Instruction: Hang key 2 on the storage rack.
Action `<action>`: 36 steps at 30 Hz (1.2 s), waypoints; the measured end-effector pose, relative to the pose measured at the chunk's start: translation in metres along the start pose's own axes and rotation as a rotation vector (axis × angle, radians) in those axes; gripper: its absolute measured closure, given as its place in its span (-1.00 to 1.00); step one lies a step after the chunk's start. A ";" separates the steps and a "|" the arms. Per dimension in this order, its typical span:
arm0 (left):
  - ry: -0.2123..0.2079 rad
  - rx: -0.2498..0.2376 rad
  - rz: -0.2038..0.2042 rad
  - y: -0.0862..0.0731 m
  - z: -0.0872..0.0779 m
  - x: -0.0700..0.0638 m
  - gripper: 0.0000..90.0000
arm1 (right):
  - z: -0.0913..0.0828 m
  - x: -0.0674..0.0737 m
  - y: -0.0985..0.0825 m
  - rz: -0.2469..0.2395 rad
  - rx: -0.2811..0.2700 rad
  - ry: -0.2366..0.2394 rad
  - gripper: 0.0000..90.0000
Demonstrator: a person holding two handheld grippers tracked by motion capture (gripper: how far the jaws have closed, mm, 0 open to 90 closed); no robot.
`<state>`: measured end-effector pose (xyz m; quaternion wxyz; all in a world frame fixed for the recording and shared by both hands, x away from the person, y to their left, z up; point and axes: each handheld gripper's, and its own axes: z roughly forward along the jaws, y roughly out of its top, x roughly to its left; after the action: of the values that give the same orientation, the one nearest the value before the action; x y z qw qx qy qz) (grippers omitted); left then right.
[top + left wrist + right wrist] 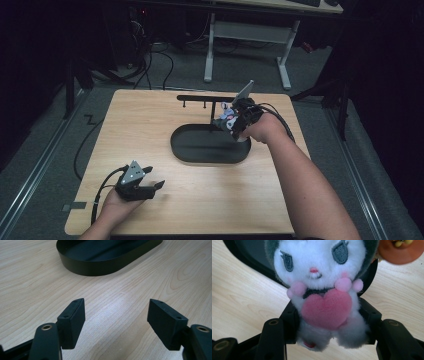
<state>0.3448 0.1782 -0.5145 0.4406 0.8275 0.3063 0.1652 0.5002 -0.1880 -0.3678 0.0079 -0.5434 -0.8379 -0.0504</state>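
Dark floor surrounds my light wooden table (200, 200), with a black oval metal tray (210, 145) at its middle and nothing that I can see inside it. My right gripper (329, 322) is clamped on the lower body of a small white-and-grey plush toy with a pink heart (324, 290). It hangs over the tray's right end, its long axis along the jaws, head away from the gripper. My left gripper (116, 317) rests near the table's front left, jaws apart on nothing.

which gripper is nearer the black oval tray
Right. The right gripper is at the black oval tray's far right rim, holding a plush toy. The left gripper rests apart on the table, near its front left.
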 end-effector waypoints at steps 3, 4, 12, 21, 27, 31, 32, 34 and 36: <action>-0.002 0.005 0.000 0.000 -0.001 0.000 -0.31 | 0.004 0.000 0.001 0.003 -0.008 0.004 0.02; -0.001 0.006 0.001 0.000 -0.001 0.000 -0.31 | 0.005 0.001 0.002 0.004 -0.010 0.005 0.02; -0.001 0.007 -0.001 -0.001 0.000 0.001 -0.31 | 0.009 0.000 0.004 0.003 -0.021 0.014 -0.12; 0.000 0.004 0.000 -0.001 0.000 0.001 -0.31 | 0.004 0.004 -0.005 -0.014 -0.059 0.026 -0.22; 0.000 0.001 0.000 0.000 0.000 0.000 -0.31 | 0.001 0.007 -0.015 -0.029 -0.080 0.026 -0.22; -0.002 0.005 0.000 0.000 0.000 -0.001 -0.32 | 0.003 0.008 -0.021 -0.029 -0.089 0.028 -0.22; -0.001 0.005 0.000 0.000 0.000 -0.001 -0.32 | 0.004 0.007 -0.023 -0.035 -0.093 0.028 -0.22; -0.002 0.007 0.000 0.000 0.000 0.000 -0.32 | 0.008 0.007 -0.028 -0.033 -0.093 0.025 -0.22; -0.002 0.006 -0.002 -0.001 0.000 0.000 -0.32 | 0.012 0.005 -0.032 -0.044 -0.098 0.020 -0.22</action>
<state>0.3443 0.1782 -0.5150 0.4385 0.8287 0.3072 0.1632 0.4688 -0.1951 -0.3814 -0.0116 -0.5239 -0.8462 -0.0968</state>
